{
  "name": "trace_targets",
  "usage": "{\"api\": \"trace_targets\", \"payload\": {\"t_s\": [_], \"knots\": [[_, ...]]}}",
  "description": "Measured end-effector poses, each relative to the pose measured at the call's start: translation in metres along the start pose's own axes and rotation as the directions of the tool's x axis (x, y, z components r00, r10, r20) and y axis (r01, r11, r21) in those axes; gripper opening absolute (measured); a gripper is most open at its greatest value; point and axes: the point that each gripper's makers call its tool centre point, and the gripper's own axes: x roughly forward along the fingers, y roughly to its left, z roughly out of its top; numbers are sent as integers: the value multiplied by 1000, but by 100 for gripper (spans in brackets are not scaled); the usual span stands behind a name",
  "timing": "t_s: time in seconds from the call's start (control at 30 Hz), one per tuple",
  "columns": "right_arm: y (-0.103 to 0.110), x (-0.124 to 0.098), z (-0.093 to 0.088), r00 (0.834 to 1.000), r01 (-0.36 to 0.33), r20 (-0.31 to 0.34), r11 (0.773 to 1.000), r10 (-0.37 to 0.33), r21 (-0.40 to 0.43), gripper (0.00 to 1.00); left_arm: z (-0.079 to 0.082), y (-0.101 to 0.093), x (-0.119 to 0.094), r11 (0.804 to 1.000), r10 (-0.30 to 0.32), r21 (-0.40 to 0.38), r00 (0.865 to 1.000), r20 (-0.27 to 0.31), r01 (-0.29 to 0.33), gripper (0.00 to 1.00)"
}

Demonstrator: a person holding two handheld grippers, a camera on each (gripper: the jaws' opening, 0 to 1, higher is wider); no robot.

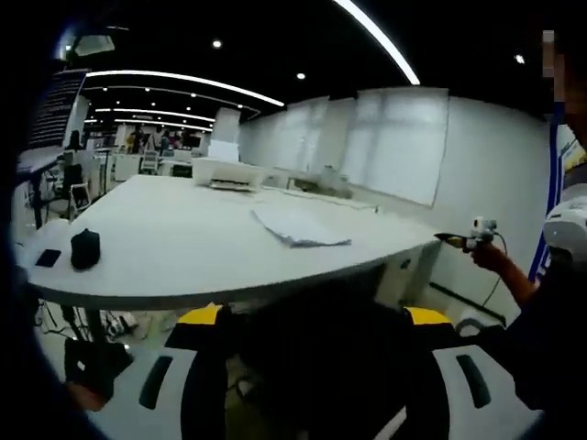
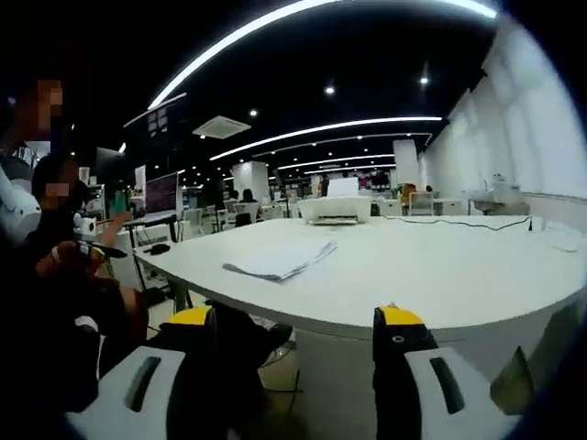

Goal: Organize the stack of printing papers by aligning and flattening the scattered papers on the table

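We are standing at the near edge of a large white table [image 1: 183,247] in a bright open office, with both tools held back from it and nothing yet in reach.

The table takes up the middle of both views, its rounded rim curving toward us. At its far end sits a white printer [image 2: 336,209], also visible in the left gripper view [image 1: 227,173]. A dark cable [image 2: 459,223] trails across the far right part of the tabletop.

The stack of printing papers [image 1: 298,225] lies in the middle of the table, well apart from us and nearer than the printer. In the right gripper view the papers [image 2: 282,259] show as a loose, fanned pile with sheet edges stepped out of line and the top sheets slightly lifted, so we judge they are not aligned or flattened.

Smaller things lie on the near left side: a small black rounded object [image 1: 84,247] and, just beside it, a flat black item [image 1: 48,258] we cannot identify.

The left gripper [image 1: 312,330] has its yellow-tipped jaws spread wide, holding nothing. The right gripper [image 2: 298,348] is likewise wide apart and holding nothing.

As we read it, the task has not started: we have yet to reach the pile, square its edges and press it flat.
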Motion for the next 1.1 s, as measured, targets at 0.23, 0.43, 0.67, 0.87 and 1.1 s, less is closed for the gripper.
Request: {"api": "trace_targets", "payload": {"t_s": [0.23, 0.43, 0.67, 0.87, 1.1], "knots": [[17, -2, 19, 998, -36, 48, 999, 36, -13, 62, 3, -22, -18, 1000, -8, -12, 998, 55, 9, 79], [15, -6, 25, 996, -40, 85, 998, 36, 44, 61, 9, -23, -19, 1000, 5, -20, 996, 92, -3, 79], [16, -8, 28, 994, -33, 105, 997, 26, 63, 60, 8, -24, -17, 1000, 1, -25, 996, 94, 1, 79], [20, -3, 25, 995, -34, 91, 998, 29, 57, 60, 2, -23, -15, 999, -1, -35, 996, 85, 4, 79], [29, 5, 22, 996, -53, 78, 998, 49, 45, 59, -1, -20, -18, 999, 4, -46, 996, 87, 0, 79]]}}
